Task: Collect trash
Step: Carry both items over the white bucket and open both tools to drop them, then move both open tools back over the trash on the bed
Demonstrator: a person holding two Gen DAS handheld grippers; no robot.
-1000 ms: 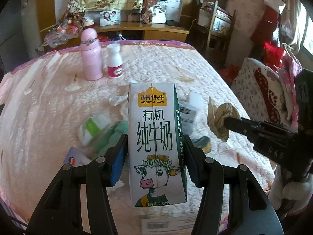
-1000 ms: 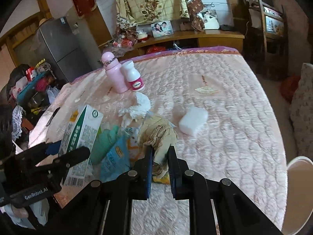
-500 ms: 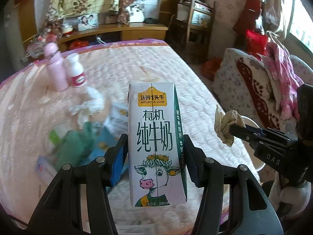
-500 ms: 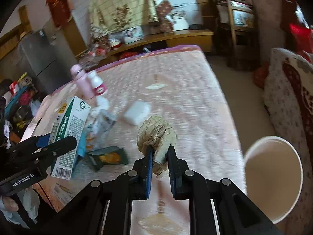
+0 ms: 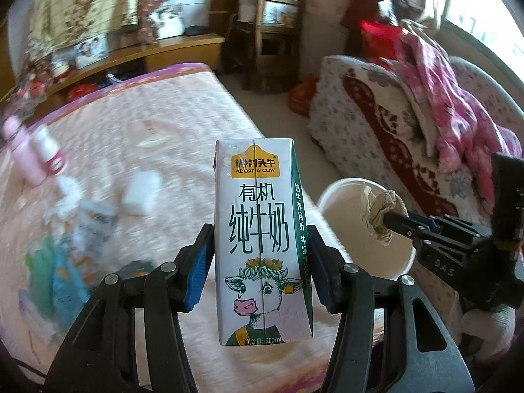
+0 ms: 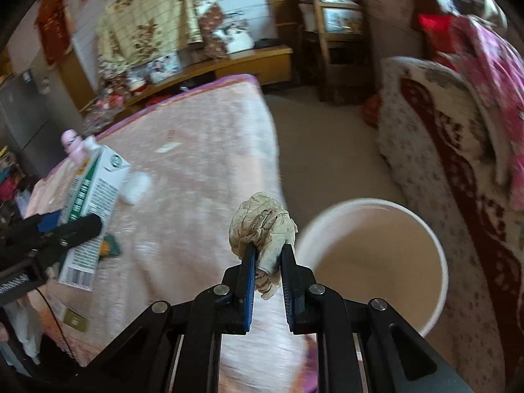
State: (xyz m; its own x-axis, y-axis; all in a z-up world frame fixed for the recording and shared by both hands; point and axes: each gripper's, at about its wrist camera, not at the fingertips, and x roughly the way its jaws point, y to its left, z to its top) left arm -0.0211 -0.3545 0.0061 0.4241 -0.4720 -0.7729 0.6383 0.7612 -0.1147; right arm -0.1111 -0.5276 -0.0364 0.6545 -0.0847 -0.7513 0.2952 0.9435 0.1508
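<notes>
My left gripper (image 5: 258, 258) is shut on an upright white and green milk carton (image 5: 260, 229) with a cartoon cow, held above the right edge of the pink quilted bed (image 5: 147, 124). The same carton (image 6: 93, 196) shows at the left of the right wrist view. My right gripper (image 6: 266, 255) is shut on a crumpled beige paper wad (image 6: 262, 226), just left of a white round bin (image 6: 373, 262) standing on the floor beside the bed. In the left wrist view the wad (image 5: 381, 213) hangs over the bin's mouth (image 5: 344, 203).
Wrappers (image 5: 65, 262), a white pack (image 5: 140, 193), a pink bottle (image 5: 23, 160) and a small white bottle (image 5: 49, 154) lie on the bed. A patterned sofa (image 6: 458, 170) with pink clothes stands right of the bin. A wooden shelf and chair stand at the back.
Both grippers have swung to the right, off the litter pile towards the bed's right edge. The white bin has come into view, and the wad now hangs by its rim.
</notes>
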